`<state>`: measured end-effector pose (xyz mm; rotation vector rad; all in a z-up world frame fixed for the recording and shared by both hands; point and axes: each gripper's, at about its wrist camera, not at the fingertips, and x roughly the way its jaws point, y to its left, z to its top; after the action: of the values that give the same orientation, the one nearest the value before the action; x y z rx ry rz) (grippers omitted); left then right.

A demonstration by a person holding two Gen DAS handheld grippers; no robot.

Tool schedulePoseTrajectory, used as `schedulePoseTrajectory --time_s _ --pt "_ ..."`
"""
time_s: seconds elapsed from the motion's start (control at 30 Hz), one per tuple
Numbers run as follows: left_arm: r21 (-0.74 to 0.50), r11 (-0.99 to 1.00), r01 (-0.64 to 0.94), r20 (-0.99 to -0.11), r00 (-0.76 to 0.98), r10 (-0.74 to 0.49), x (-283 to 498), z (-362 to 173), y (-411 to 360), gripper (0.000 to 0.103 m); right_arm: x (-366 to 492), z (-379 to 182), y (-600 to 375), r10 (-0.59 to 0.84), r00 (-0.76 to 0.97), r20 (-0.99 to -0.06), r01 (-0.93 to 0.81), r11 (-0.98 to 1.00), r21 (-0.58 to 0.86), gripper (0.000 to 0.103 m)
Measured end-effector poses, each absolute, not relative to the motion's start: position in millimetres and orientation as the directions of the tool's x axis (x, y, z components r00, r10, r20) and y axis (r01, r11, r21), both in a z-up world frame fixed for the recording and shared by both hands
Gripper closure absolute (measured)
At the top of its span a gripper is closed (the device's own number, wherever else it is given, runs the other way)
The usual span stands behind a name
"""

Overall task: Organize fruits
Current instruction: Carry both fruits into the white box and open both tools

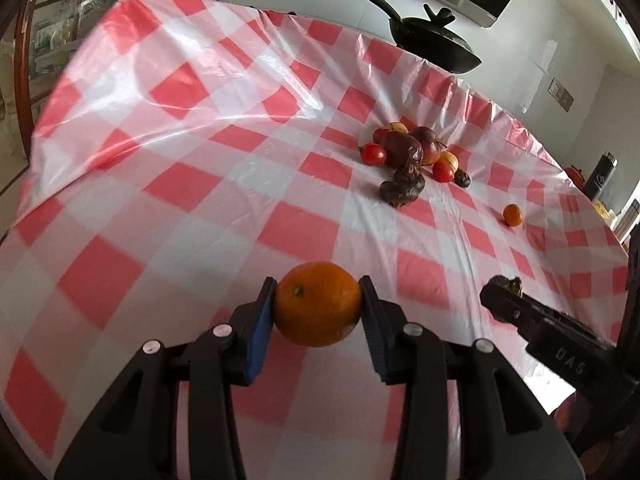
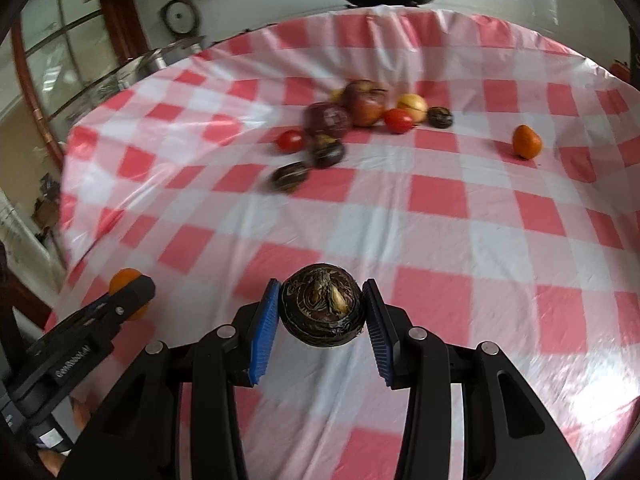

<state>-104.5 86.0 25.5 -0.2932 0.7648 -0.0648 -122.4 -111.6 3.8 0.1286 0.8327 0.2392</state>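
Left gripper: the left gripper (image 1: 319, 308) held an orange (image 1: 318, 304) between its two blue pads, one pad pressing on each side, the stem end turned toward the camera.
Right gripper: the right gripper (image 2: 322, 312) held a dark brown, wrinkled round fruit (image 2: 322, 306) in the same way, gripped at its two sides between the blue pads.
Height: both held fruits were seen against the cloth near the front edge of the worktop; whether they touched the cloth I could not tell.
Fruit pile: further back lay a group (image 1: 412, 156) of red tomatoes, dark purple fruits, yellow ones and small dark wrinkled ones, touching or just beside each other.
Single fruit: a small orange fruit (image 1: 513, 215) lay alone on the cloth, well apart to the right of the pile.
Worktop: it was covered with a shiny plastic cloth (image 1: 200, 160) in red and white squares, with folds.
Room: a black pan (image 1: 436, 46) with a long handle stood behind the far edge, a white wall behind it, and glass doors at the left.
Left wrist view only: it showed the right gripper's fingers from the side at the right border.
Right wrist view only: it showed the left gripper from the side, low at the left, with the orange behind it; the pile was blurred here.
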Motion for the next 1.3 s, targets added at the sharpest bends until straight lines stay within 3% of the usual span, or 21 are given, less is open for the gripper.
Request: schedulePoseTrajectory --time_s 0.8,1.07,1.3 --pt "-0.212 0.957 -0.197 -0.7 0.714 -0.008 -241.7 24.7 191.6 0.061 -229.7 8.4 37.5 0.464 0.569 -0.679 -0.57 0.818 0.082 0.061" --pt "-0.186 0.922 -0.34 -0.721 0.685 0.107 -300.7 11.2 245.0 0.061 -294.2 -0.8 109.0 0.569 0.475 -0.671 -0.779 0.627 -0.019 0.061" --pt "-0.162 0.841 -0.517 -0.802 0.565 0.193 -346.2 -43.3 298.8 0.061 -354.1 -30.9 169.3 0.615 0.334 -0.714 -0.918 0.385 -0.098 0.061"
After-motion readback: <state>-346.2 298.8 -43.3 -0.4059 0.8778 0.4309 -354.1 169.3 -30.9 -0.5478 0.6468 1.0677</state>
